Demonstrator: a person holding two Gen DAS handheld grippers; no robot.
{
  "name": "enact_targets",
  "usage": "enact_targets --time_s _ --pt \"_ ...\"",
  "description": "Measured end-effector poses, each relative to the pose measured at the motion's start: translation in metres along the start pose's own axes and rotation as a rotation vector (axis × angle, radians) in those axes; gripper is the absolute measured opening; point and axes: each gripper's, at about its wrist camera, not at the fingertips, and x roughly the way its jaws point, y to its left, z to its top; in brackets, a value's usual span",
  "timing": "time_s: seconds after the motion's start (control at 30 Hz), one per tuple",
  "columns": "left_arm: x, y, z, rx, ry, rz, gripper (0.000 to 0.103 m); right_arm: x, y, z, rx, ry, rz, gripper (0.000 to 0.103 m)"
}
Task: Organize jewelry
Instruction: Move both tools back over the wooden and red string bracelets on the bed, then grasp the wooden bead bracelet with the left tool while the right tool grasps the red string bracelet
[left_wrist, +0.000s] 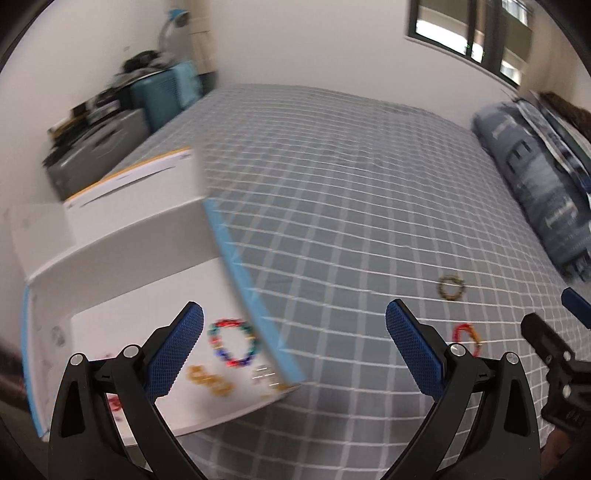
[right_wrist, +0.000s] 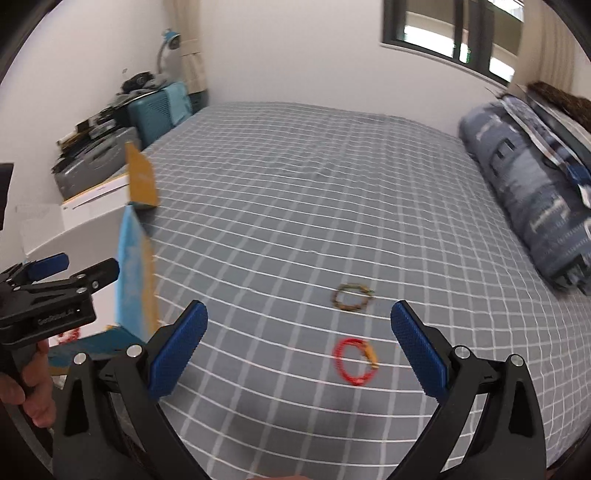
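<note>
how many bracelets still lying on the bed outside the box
2. A red bracelet lies nearest the right hand-held gripper, and a brownish beaded bracelet lies just beyond it. More may be hidden behind the box.

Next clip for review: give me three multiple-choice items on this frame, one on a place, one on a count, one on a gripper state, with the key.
1. Where does the multicoloured bead bracelet lie?
A. in the open white box
B. on the pillow
C. in a gripper

2. How many bracelets lie loose on the grey checked bedspread?
A. none
B. two
C. five

3. How is the right gripper?
A. shut on a bracelet
B. open, holding nothing
C. out of view

Key: 1 A, it rests on the box floor. 2 B, the red cord bracelet and the brown-green bead bracelet. 3 B, its blue pads stand wide apart.
</note>
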Motion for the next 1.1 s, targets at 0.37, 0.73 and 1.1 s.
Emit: enact_targets --time_s 0.37,0.73,1.1 --pt "0.079 -0.122 0.012 0.144 0.078 -0.119 0.097 0.056 -0.071 -0.036 0.091 0.094 -0.052 0.095" --pt "0.174 -0.187 0.015 0.218 0.178 -0.159 0.097 0.120 -0.095 -0.066 0.099 0.183 -0.066 0.095" --pt "0.226 -0.200 0.003 0.223 0.250 -0.153 0.087 0.152 -0.095 -0.087 0.087 0.251 -0.049 0.074"
